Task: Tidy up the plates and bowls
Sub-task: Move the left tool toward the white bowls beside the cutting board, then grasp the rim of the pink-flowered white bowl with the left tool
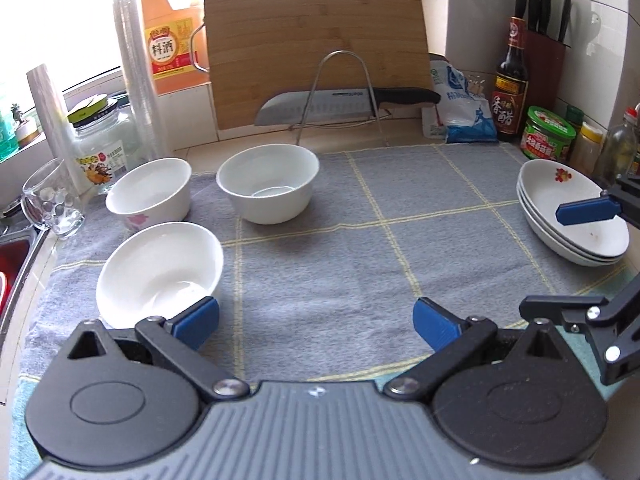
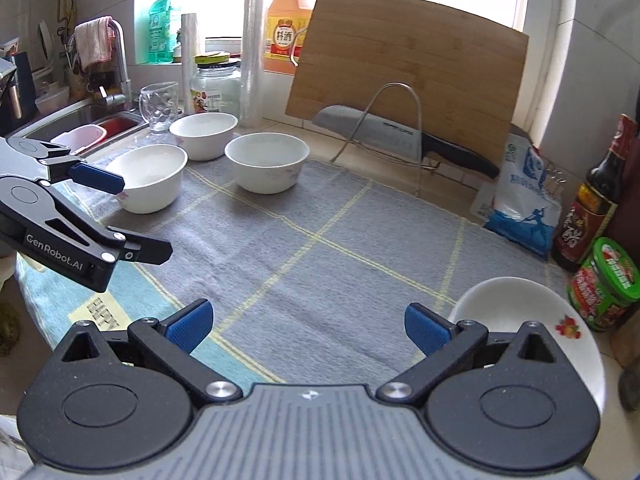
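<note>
Left wrist view shows your left gripper [image 1: 316, 320] spread wide over the grey cloth [image 1: 340, 272], its blue ribbed pads holding nothing; the left pad sits just beside the nearest bowl [image 1: 160, 272]. Three white bowls cluster on the left of the cloth: that near one, a second [image 1: 150, 196] farther back with a faint pink flower on its wall, and a third [image 1: 268, 182] to its right, toward the middle. All three are smooth, glossy and round, and you can see nothing in them but a sheen at the bottom. At the right edge of the cloth, a stack of shallow white plates [image 1: 572, 216] rests, the top one printed with a small red motif and empty apart from a tiny speck. Your right gripper [image 2: 308, 322] is also spread, empty, with the plate stack [image 2: 520, 308] just beside its right pad. The cloth is a soft, napped grey with thin pale-yellow grid lines. At the far side, a bamboo cutting board [image 1: 316, 48] leans upright behind a wire rack [image 1: 340, 96] that holds a black-handled knife [image 1: 344, 106].
</note>
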A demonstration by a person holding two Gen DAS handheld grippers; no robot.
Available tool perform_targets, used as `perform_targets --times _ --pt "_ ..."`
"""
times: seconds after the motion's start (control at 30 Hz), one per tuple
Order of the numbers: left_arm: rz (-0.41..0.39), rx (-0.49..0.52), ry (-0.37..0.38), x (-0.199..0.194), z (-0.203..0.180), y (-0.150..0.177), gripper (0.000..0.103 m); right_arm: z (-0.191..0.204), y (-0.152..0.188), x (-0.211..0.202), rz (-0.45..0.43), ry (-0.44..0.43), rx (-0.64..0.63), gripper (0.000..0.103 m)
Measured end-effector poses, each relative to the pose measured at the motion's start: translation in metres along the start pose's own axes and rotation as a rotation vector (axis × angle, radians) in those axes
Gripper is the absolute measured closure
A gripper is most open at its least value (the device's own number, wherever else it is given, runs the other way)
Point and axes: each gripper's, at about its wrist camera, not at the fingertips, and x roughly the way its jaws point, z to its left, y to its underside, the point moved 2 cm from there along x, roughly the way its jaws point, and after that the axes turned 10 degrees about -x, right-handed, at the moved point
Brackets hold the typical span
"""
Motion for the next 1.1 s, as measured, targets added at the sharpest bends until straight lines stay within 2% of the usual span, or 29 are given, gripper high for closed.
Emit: perform_targets --times 0.3,0.5,0.77,0.93,1.1 --pt "-0.043 0.015 0.019 0.000 0.077 -0.030 0.001 0.060 -0.055 0.057 0.000 -0.062 -0.014 0.000" --pt "-0.041 0.023 0.001 0.019 0.127 -0.041 0.001 0.102 -0.085 0.092 -0.020 -0.116 -0.076 0.000" --pt "0.029 0.035 0.039 0.052 0.156 -0.047 0.003 0.130 -0.107 0.128 -0.024 -0.154 -0.093 0.000" --pt "0.073 -0.007 0.099 0.066 0.164 -0.050 0.014 0.136 -0.111 0.141 -0.017 -0.158 -0.114 0.001" --pt "0.093 0.006 0.142 0.072 0.161 -0.052 0.028 0.139 -0.113 0.146 -0.015 -0.143 -0.133 0.003"
